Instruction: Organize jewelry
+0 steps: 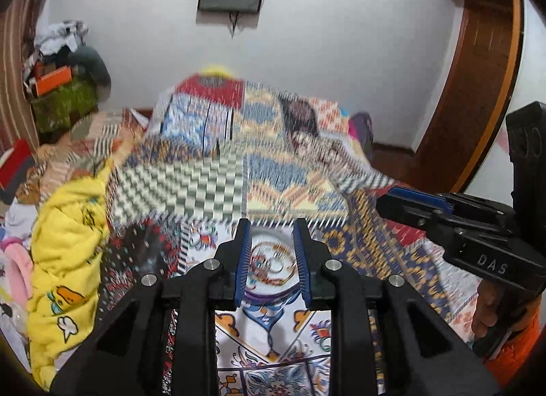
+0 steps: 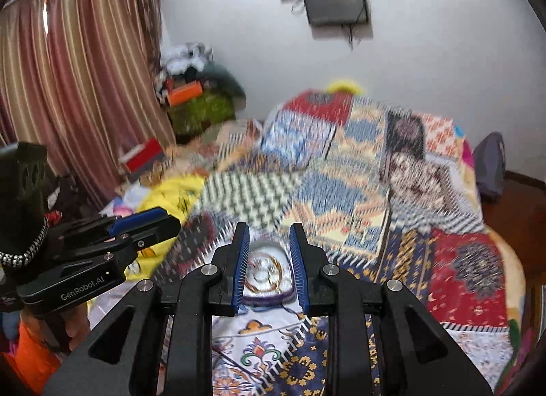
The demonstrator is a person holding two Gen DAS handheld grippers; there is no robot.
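A bed spreads ahead of me under a patchwork quilt (image 1: 283, 164) of many prints, blurred in both views; a yellow printed blanket (image 1: 68, 259) is bunched along its left side, and a striped curtain (image 2: 78, 89) hangs beyond that; near the quilt's front edge lies a clear shallow tray (image 2: 268, 273) with gold chains and bangles (image 1: 273, 264) tangled inside, though the blur hides the single pieces; my left gripper (image 1: 272, 259) hovers above it, jaws parted about the tray's width and holding nothing; my right gripper (image 2: 269, 261) hangs just beside it, jaws likewise apart and empty, the tray showing between the blue pads (image 2: 240, 259) in each wrist view.
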